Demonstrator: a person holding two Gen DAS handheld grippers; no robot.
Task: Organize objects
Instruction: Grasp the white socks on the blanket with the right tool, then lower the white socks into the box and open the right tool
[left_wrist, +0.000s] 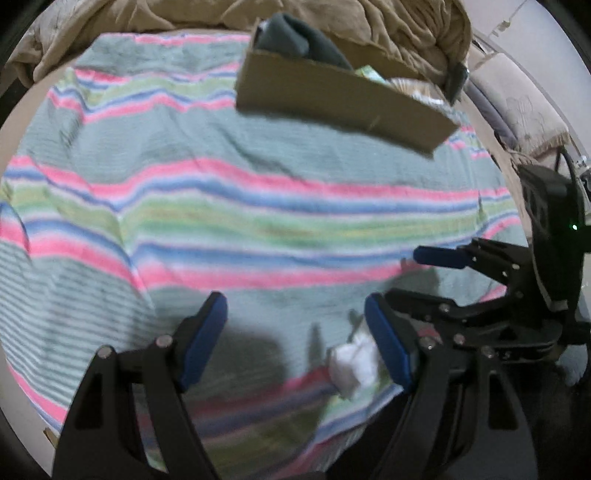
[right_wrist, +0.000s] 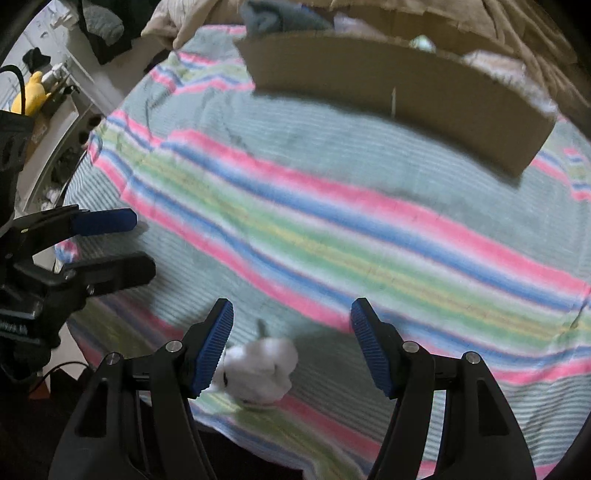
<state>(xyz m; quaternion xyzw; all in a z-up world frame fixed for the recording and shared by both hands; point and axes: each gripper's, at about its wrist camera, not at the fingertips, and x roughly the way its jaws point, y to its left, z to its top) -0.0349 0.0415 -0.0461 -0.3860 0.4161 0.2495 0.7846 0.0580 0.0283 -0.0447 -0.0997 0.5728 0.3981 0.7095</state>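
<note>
Both spread wide: left gripper (left_wrist: 295, 341) and right gripper (right_wrist: 291, 345) over striped towel (right_wrist: 332, 229), near white wad (right_wrist: 262, 373) (possibly a sock; blurred).

Box contents (left_wrist: 373, 72) blurred, partly hidden

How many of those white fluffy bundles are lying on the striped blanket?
1. The white bundle lies near the blanket's front edge, between the fingers of the open right gripper. More could be hidden inside the cardboard box at the far end.
</note>
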